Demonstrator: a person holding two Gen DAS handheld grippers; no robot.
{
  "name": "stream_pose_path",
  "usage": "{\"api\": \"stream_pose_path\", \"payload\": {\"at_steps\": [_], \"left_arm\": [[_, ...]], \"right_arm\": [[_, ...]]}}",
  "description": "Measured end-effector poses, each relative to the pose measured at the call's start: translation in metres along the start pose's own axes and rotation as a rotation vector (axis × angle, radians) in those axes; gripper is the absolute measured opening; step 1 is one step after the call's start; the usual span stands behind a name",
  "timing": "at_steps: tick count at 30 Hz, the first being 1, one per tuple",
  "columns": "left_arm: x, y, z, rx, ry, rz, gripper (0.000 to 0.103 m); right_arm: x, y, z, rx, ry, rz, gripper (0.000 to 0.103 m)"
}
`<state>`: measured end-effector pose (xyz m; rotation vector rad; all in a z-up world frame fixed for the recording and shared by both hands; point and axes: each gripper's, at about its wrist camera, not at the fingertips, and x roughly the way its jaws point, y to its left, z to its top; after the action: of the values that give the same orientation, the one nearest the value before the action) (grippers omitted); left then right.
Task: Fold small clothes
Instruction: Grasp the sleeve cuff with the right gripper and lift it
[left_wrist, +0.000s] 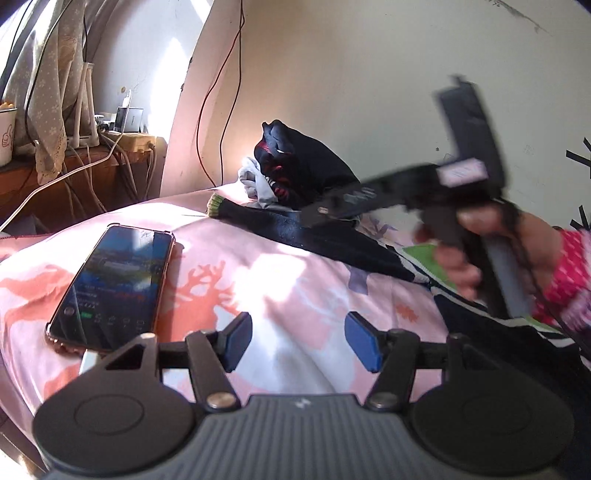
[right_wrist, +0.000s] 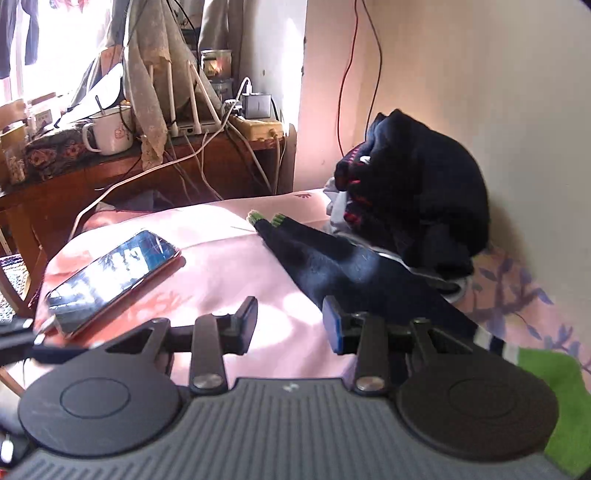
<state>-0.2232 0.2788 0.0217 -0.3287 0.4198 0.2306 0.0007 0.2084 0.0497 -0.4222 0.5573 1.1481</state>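
Observation:
A pair of dark socks (right_wrist: 325, 258) with green cuffs lies flat on the pink bedsheet (right_wrist: 221, 258). Behind it, against the wall, sits a heap of dark clothes (right_wrist: 424, 184) with red trim and a bit of white cloth. My right gripper (right_wrist: 290, 325) is open with only sheet between its fingers, and its right pad sits at the near end of the socks. My left gripper (left_wrist: 299, 341) is open over bare sheet, well short of the socks (left_wrist: 325, 236) and the heap (left_wrist: 299, 166). A hand (left_wrist: 461, 258) holds the blurred right gripper (left_wrist: 321, 212) above the socks.
A phone (left_wrist: 114, 288) (right_wrist: 110, 273) lies on the sheet at the left. Beyond the bed's left end stands a wooden desk (right_wrist: 92, 177) with a mug (right_wrist: 110, 133), a router and many cables. The wall (right_wrist: 480, 92) closes the right side. A green and striped cloth (right_wrist: 546, 387) lies at the near right.

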Motion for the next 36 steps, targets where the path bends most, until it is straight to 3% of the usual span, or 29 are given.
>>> {"api": "stream_pose_path", "payload": {"at_steps": [7,8,9,10,12,15,17,18,19,21,26,30,32,35,36], "left_arm": [[0.000,-0.004,-0.007,0.068,0.038,-0.023,0.057],[-0.001,-0.004,-0.008,0.072,0.044,-0.026,0.057],[-0.002,-0.003,-0.009,0.079,0.051,-0.028,0.057],[-0.004,-0.003,-0.009,0.091,0.053,-0.025,0.057],[-0.007,-0.004,-0.007,0.118,0.046,-0.009,0.057],[-0.005,-0.009,0.002,0.162,0.039,-0.003,0.060],[0.001,-0.015,0.013,0.183,0.020,-0.011,0.065],[0.005,-0.019,0.019,0.189,0.007,-0.013,0.074],[0.010,-0.024,0.027,0.190,-0.005,-0.015,0.085],[0.021,-0.035,0.042,0.179,-0.028,-0.029,0.093],[0.079,-0.076,0.087,0.086,0.014,-0.104,0.091],[0.152,-0.128,0.109,0.009,0.116,-0.222,0.090],[0.192,-0.159,0.108,0.028,0.196,-0.225,0.083],[0.243,-0.198,0.098,0.075,0.315,-0.215,0.062],[0.255,-0.207,0.094,0.093,0.343,-0.208,0.049]], "right_arm": [[0.103,0.031,0.045,0.005,0.087,-0.032,0.052],[0.113,0.035,0.048,0.005,0.100,-0.058,0.048],[0.121,0.037,0.049,0.004,0.121,-0.075,0.037],[0.124,0.038,0.050,-0.008,0.137,-0.112,0.010],[0.108,0.035,0.056,-0.009,0.103,-0.117,0.010],[0.048,0.010,0.068,0.079,-0.034,-0.074,0.010],[-0.005,-0.020,0.069,0.169,-0.145,-0.080,0.010],[-0.033,-0.038,0.066,0.200,-0.199,-0.100,0.010],[-0.059,-0.056,0.061,0.224,-0.248,-0.137,0.010],[-0.102,-0.095,0.044,0.285,-0.312,-0.218,0.011],[-0.182,-0.190,-0.034,0.453,-0.328,-0.389,0.011],[-0.217,-0.239,-0.109,0.608,-0.313,-0.421,0.011],[-0.228,-0.250,-0.139,0.649,-0.326,-0.447,0.011],[-0.240,-0.263,-0.182,0.740,-0.341,-0.462,0.011],[-0.243,-0.266,-0.193,0.756,-0.342,-0.468,0.011]]}}
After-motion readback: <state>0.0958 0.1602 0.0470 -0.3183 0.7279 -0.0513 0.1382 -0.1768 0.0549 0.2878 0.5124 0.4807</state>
